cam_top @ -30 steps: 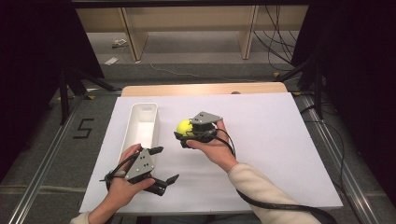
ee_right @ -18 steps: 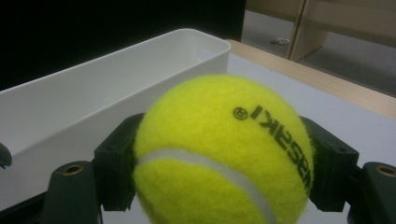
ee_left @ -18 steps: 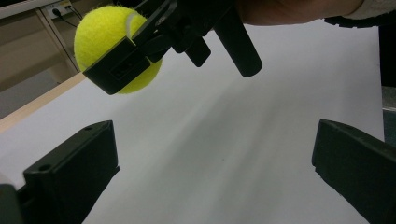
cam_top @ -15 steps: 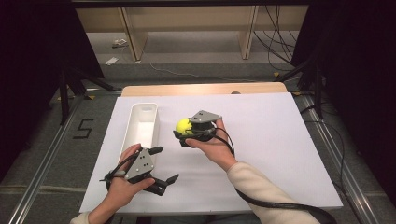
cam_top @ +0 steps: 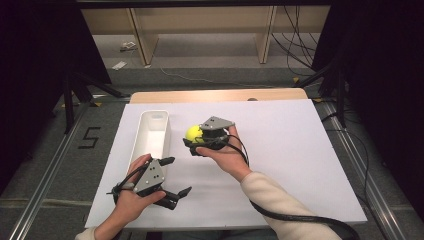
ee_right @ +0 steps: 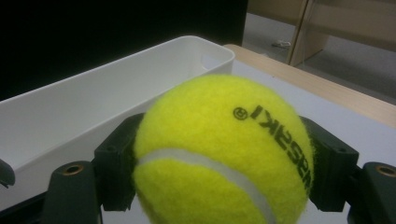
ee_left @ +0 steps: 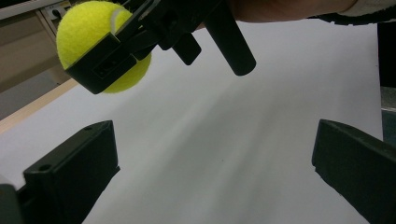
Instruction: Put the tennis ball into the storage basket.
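Two hands in play, and nearest the person the left tongs (cam_top: 172,176) rest low on the white surface (cam_top: 300,150) at about seven o'clock, jaws spread wide with nothing but bare sheet between them. The left gripper view confirms it: a wide gap, no contact, pointing up toward the other hand.

Further out, near the centre, the right tongs (cam_top: 192,142) are clamped on the yellow tennis ball (cam_top: 193,132). From the right gripper view the ball (ee_right: 224,154) sits squeezed between the two black pads, one on each flank, its white seam running across the front. It is held above the sheet, not resting on it.

Just beyond, at ten o'clock from the ball, lies the long white bin (cam_top: 150,135), running away from the person; it looks empty from here. The ball hangs just beside the bin's right wall, not yet over the opening.

Now the risk, as I judge it: a felt sphere pinched at two small spots can roll out if the grip eases early, and let go here it would land on the sheet and run toward the edge. Carried across too low, it could clip the rim and nudge the light bin sideways. The idle left tongs are near enough to steady it.
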Demonstrator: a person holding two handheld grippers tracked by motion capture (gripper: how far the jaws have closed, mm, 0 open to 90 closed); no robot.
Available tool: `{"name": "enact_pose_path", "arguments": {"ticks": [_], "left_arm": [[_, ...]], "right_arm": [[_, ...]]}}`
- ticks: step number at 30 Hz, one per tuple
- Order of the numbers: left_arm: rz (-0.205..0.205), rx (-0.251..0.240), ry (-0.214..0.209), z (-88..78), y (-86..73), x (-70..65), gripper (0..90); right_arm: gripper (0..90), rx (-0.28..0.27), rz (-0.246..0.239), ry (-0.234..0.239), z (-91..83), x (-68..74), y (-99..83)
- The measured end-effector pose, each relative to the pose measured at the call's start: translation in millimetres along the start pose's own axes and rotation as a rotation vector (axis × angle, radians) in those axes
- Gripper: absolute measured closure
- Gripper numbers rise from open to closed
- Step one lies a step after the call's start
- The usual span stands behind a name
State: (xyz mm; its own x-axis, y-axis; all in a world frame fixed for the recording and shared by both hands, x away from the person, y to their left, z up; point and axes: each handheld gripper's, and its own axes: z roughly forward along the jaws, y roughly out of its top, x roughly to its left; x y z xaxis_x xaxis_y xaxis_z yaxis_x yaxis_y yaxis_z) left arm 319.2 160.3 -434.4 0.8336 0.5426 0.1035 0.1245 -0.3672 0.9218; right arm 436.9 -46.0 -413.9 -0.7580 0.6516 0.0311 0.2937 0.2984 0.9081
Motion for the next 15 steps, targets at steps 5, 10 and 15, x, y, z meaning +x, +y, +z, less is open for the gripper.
{"name": "enact_pose_path", "arguments": {"ticks": [5,10,15], "left_arm": [[0.01,0.0,0.008,0.1,0.2,0.9,0.0],[0.016,-0.003,0.011,-0.1,0.6,1.2,0.0],[0.017,-0.003,0.011,0.1,0.5,1.1,0.0]], "right_arm": [[26.5,0.004,-0.009,0.001,0.9,1.3,2.9],[26.5,-0.001,-0.013,0.007,2.8,3.9,6.4],[26.5,0.004,-0.015,0.005,4.4,4.2,6.6]]}}
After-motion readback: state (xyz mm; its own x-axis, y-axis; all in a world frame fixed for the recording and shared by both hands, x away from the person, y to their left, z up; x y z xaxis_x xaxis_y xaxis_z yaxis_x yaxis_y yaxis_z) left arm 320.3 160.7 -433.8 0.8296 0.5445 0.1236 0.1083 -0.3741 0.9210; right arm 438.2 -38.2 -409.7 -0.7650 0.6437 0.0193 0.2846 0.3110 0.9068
